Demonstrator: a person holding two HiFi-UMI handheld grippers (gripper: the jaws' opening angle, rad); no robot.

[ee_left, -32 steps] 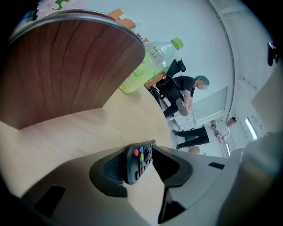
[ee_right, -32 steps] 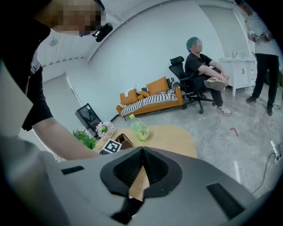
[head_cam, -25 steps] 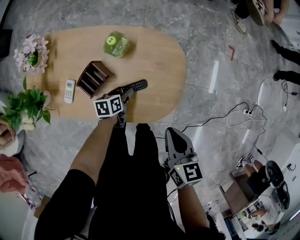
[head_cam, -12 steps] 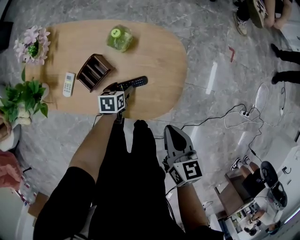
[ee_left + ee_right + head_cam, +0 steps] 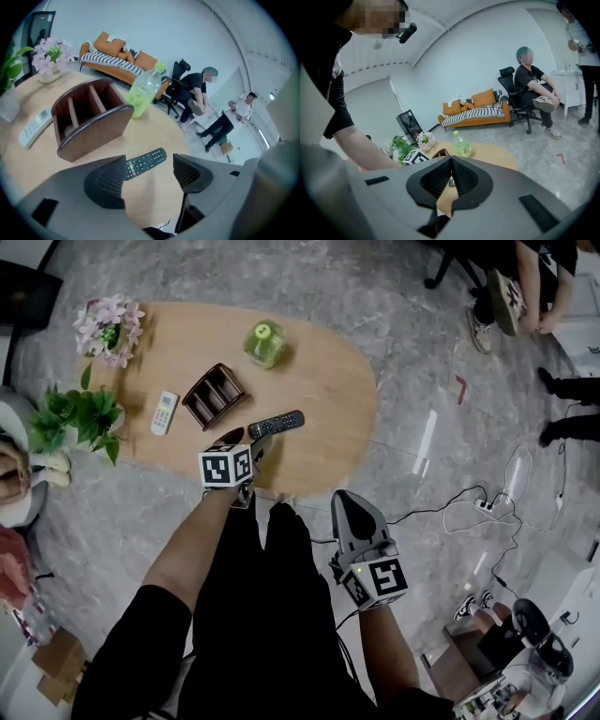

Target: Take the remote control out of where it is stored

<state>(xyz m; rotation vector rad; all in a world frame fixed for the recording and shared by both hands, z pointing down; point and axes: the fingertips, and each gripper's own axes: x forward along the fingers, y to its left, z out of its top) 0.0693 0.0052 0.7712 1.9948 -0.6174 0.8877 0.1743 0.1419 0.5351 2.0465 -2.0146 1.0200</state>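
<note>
Remote point(image 5: 277, 424) on oval wooden table point(image 5: 328, 371) — grey marble floor point(image 5: 422, 334), orange sofa point(image 5: 145, 60) beyond.

Grey floor point(image 5: 422, 334) (marble, seemingly) — orange sofa point(image 5: 483, 121).

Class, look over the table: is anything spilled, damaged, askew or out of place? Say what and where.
Nothing is spilled or damaged. The black remote lies loose on the table, slanted, beside the wooden holder. The white remote lies on the holder's other side. The green bottle stands upright.

Bare table point(image 5: 328, 381) rings the black remote point(image 5: 277, 424); holder point(image 5: 214, 396) stands nearby.
</note>
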